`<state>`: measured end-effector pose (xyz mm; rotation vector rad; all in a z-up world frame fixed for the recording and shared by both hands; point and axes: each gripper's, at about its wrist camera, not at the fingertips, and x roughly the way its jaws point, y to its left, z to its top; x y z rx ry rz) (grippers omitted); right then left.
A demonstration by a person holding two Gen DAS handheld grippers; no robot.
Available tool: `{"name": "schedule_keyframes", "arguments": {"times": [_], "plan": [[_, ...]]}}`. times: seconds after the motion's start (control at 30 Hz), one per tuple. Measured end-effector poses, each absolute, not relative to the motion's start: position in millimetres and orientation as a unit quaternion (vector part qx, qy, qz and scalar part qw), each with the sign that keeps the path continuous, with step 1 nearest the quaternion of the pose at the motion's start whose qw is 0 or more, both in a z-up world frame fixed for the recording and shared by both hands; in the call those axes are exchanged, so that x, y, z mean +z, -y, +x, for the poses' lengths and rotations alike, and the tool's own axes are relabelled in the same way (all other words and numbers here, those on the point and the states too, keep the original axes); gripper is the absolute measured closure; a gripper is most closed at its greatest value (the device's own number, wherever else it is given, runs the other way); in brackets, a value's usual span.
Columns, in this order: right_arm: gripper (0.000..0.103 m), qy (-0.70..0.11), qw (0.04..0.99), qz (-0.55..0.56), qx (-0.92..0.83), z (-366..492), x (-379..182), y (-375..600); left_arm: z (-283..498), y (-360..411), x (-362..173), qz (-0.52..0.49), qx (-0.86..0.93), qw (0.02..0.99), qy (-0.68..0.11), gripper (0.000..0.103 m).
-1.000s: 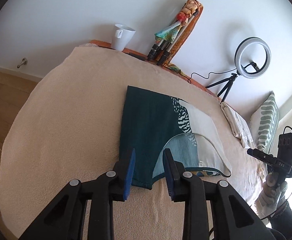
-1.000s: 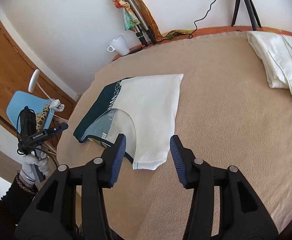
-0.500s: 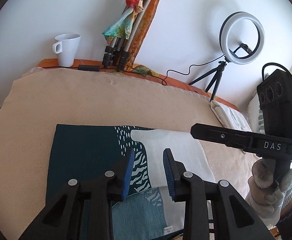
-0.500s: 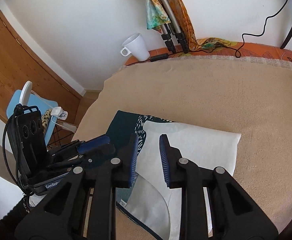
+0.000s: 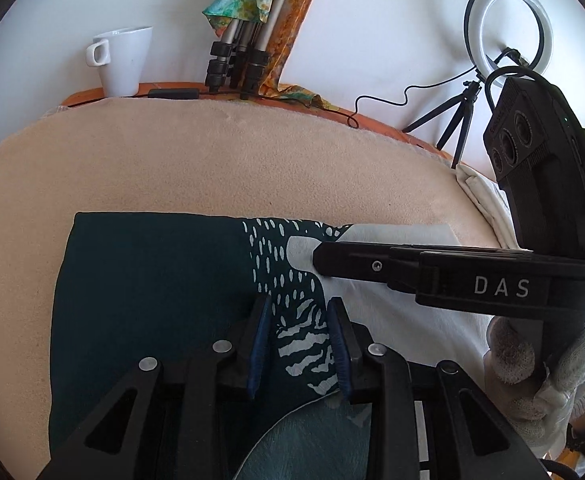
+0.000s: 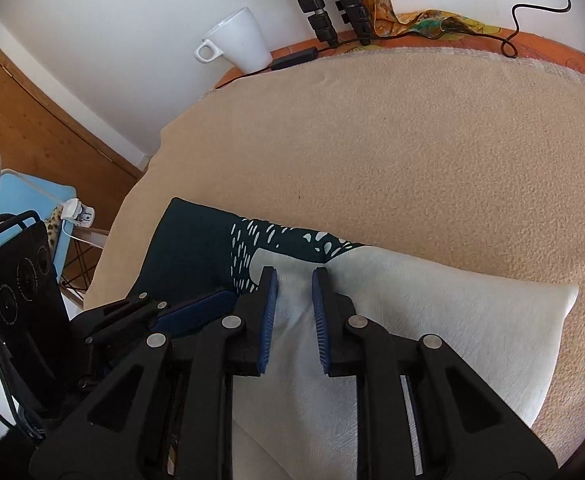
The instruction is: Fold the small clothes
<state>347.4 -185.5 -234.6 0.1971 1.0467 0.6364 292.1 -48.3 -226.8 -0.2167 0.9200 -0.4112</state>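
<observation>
Your left gripper (image 5: pixel 298 336) and right gripper (image 6: pixel 294 312) both hover side by side, jaws parted and grasping nothing, low over the middle of the folded shirt (image 5: pixel 148 292) on the beige blanket (image 5: pixel 220 160), likely to press it flat. Beyond its far edge lies open blanket up to the mug (image 5: pixel 122 60).

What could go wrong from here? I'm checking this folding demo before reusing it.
1. The left gripper and right gripper hang open over the garment very close together; they might collide when closing.
2. A pinch there may catch both layers or the beige blanket.
</observation>
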Motion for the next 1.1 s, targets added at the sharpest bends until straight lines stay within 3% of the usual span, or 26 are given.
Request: {"name": "schedule_keyframes", "arguments": {"times": [0.17, 0.3, 0.43, 0.5, 0.57, 0.63, 0.67, 0.77, 0.93, 1.1], "plan": [[0.086, -0.489, 0.819, 0.083, 0.289, 346.5, -225.3, 197.1, 287.6, 42.2, -223.5, -0.109, -0.191, 0.870, -0.442, 0.074], [0.070, -0.489, 0.826, 0.115, 0.255, 344.8, -219.8, 239.0, 276.9, 27.3, -217.9, -0.122, -0.174, 0.872, -0.442, 0.074], [0.070, -0.502, 0.830, 0.135, 0.202, 340.0, -222.3, 285.8, 258.0, 2.5, -205.3, -0.137, -0.156, 0.877, -0.432, 0.073], [0.070, -0.500, 0.830, 0.150, 0.194, 331.4, -218.7, 304.7, 246.9, -13.3, -196.1, -0.153, -0.151, 0.879, -0.425, 0.067], [0.064, -0.498, 0.831, 0.158, 0.191, 319.6, -214.2, 320.1, 234.5, -30.6, -186.4, -0.174, -0.145, 0.881, -0.415, 0.060], [0.045, -0.493, 0.831, 0.170, 0.194, 304.9, -211.8, 333.6, 222.6, -48.3, -179.2, -0.195, -0.142, 0.881, -0.408, 0.050], [0.043, -0.490, 0.830, 0.179, 0.197, 297.3, -212.2, 339.4, 217.7, -56.1, -177.2, -0.206, -0.141, 0.879, -0.406, 0.048], [0.042, -0.498, 0.808, 0.223, 0.223, 278.5, -221.1, 355.5, 209.8, -76.7, -178.6, -0.237, -0.151, 0.865, -0.415, 0.039], [0.042, -0.508, 0.762, 0.308, 0.257, 253.6, -245.1, 369.4, 219.8, -105.9, -198.2, -0.305, -0.158, 0.830, -0.440, 0.039], [0.042, -0.509, 0.751, 0.323, 0.269, 249.1, -254.3, 365.7, 242.9, -118.6, -228.2, -0.356, -0.164, 0.791, -0.470, 0.040]]}}
